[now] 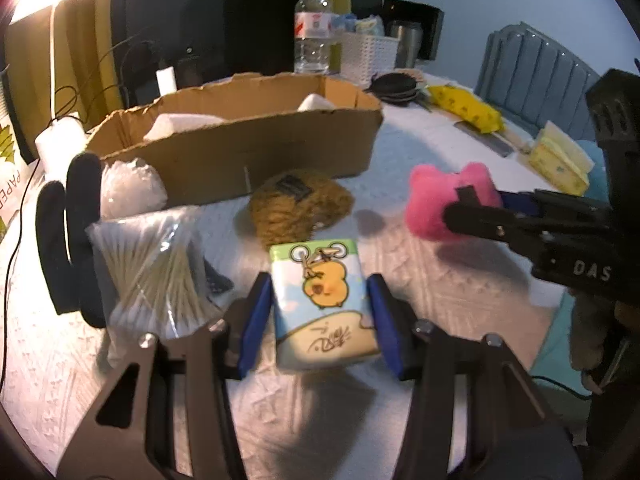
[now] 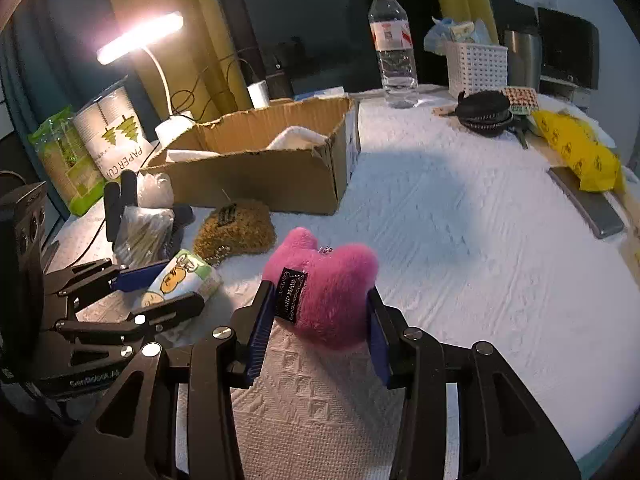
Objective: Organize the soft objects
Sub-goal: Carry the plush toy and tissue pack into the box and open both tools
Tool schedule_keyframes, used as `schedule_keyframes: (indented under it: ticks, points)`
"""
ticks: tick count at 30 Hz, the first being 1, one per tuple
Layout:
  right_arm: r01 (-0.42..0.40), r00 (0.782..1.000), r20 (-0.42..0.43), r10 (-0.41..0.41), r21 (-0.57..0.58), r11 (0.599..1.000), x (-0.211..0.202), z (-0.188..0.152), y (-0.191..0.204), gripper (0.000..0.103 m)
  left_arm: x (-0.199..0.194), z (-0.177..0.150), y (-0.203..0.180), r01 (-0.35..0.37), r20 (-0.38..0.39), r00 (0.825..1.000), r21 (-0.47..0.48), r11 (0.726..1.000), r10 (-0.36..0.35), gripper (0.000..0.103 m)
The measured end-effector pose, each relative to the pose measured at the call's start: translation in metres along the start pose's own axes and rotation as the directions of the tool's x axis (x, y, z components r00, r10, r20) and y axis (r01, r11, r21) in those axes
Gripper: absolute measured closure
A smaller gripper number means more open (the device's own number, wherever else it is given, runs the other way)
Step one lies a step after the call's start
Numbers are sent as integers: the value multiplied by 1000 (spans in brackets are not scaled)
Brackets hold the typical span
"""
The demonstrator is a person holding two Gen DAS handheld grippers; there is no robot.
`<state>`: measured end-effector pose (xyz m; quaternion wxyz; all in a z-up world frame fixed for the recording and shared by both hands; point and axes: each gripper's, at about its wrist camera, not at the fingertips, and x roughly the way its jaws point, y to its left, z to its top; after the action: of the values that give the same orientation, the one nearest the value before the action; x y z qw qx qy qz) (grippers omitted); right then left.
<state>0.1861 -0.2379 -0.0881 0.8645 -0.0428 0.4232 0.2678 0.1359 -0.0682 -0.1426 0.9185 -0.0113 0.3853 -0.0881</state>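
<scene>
Where the two wrist views overlapped, the nearest items were two grippers, each closed on one soft object. The left gripper (image 1: 318, 312) had its blue pads pressed on both sides of one tissue pack (image 1: 322, 304) printed with a yellow cartoon animal, resting on the white table cover (image 2: 460, 240). The right gripper (image 2: 320, 312) pinched one pink plush (image 2: 332, 296), black label toward the camera, raised slightly above the cover.

Next out, one brown fuzzy pouch (image 1: 298, 204) lay on the cover just beyond the tissue pack. To its left: one clear bag of cotton swabs (image 1: 156, 268), one black glove (image 1: 68, 240) showing two fingers, and one crumpled clear plastic wad (image 1: 132, 188).

Behind these, one open cardboard box (image 2: 256, 164) held two white soft pieces, partly hidden by its walls.

Farthest row: one water bottle (image 2: 392, 44), one white woven basket (image 2: 476, 68), one black zip case (image 2: 484, 114), one yellow packet (image 2: 576, 152), one lit desk lamp (image 2: 140, 36), one paper-cup sleeve (image 2: 112, 132).
</scene>
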Motion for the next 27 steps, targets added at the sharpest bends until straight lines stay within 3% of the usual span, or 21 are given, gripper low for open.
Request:
schedule_keyframes:
  ticks: [14,27]
  points:
    - [-5,999,36,7,-58,998,-9,22,31,58,-52,16,27,17,125,992,-41,999,-12,53]
    - [-7,998,69,16,-134,991,-4,66,74,58,-91,53,72,44,250,968,-53,998,-29,53]
